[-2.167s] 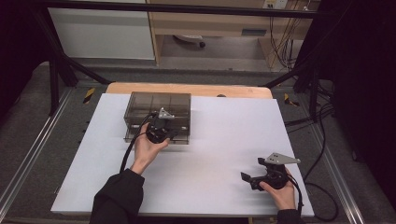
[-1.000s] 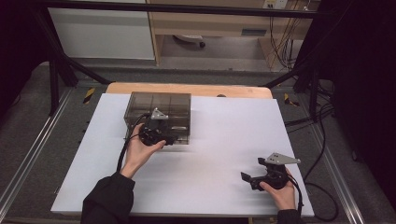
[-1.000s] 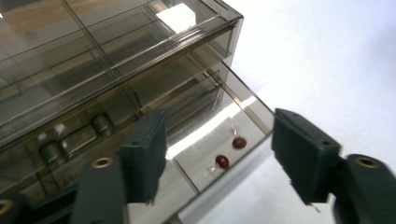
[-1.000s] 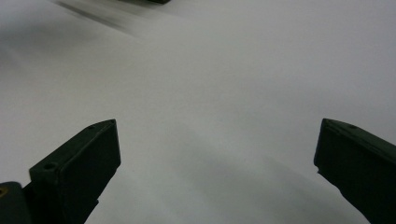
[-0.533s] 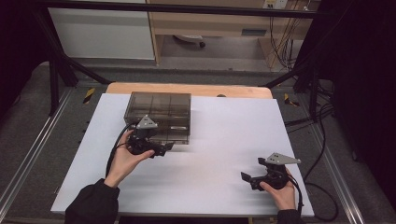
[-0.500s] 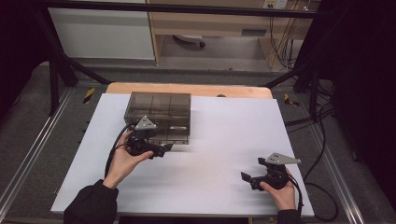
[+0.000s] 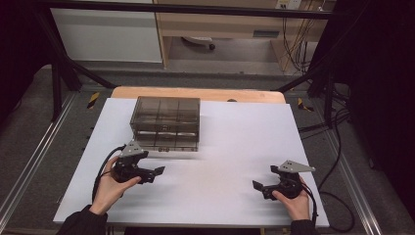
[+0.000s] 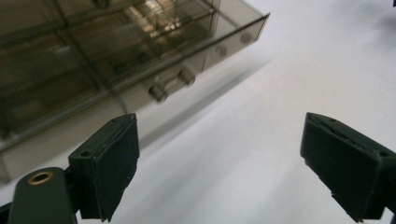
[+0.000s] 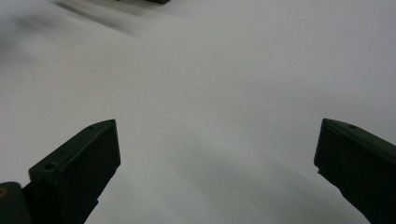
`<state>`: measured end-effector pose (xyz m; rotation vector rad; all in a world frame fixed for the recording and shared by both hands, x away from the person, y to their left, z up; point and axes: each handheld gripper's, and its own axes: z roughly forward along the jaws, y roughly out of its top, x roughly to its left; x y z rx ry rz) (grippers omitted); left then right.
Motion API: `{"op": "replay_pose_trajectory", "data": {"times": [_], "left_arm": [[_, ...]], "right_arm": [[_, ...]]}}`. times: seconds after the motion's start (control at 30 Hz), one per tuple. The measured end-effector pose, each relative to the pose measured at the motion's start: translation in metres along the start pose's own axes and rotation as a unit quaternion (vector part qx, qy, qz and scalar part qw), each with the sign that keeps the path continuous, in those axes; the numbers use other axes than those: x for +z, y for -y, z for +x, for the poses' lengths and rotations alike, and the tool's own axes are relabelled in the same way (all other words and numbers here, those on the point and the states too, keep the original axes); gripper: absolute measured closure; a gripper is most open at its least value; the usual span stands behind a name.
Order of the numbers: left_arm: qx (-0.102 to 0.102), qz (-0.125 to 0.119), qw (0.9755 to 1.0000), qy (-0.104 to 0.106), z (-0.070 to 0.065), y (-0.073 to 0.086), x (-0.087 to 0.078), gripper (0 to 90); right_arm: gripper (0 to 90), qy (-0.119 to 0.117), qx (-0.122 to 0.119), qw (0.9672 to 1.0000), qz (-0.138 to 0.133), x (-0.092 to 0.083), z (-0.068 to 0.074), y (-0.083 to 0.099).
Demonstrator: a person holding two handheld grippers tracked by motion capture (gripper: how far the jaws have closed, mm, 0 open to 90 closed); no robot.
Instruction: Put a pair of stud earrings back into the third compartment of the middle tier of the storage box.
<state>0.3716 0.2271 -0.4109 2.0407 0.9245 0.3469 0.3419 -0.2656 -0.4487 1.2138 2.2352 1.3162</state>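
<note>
Gaping wide, both tools empty: left tool [image 7: 155,172], right tool [image 7: 258,186]; drawer box [image 8: 116,56] contents murky.

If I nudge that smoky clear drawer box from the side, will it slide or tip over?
The drawer box would probably slide: it looks low and wide, sitting flat on the smooth white table. It seems to be thin, stiff see-through plastic, so likely light. A drawer with a small handle might creep open if jolted.

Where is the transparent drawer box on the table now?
In the high view the drawer box stands on the white table at its far left, just beyond the left gripper, which does not touch it.
</note>
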Motion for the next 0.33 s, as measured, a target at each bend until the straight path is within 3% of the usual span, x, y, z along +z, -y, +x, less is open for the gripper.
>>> {"op": "replay_pose_trajectory", "data": {"times": [0.17,0.33], "left_arm": [[-0.003,-0.004,1.0000,-0.006,0.007,0.021,-0.006,11.3],[-0.007,-0.002,0.9999,-0.012,0.012,0.031,-0.009,11.2]], "right_arm": [[0.9,0.000,0.000,1.0000,0.001,0.000,0.000,0.000],[0.9,0.000,0.000,1.0000,0.002,0.000,0.000,0.001]]}}
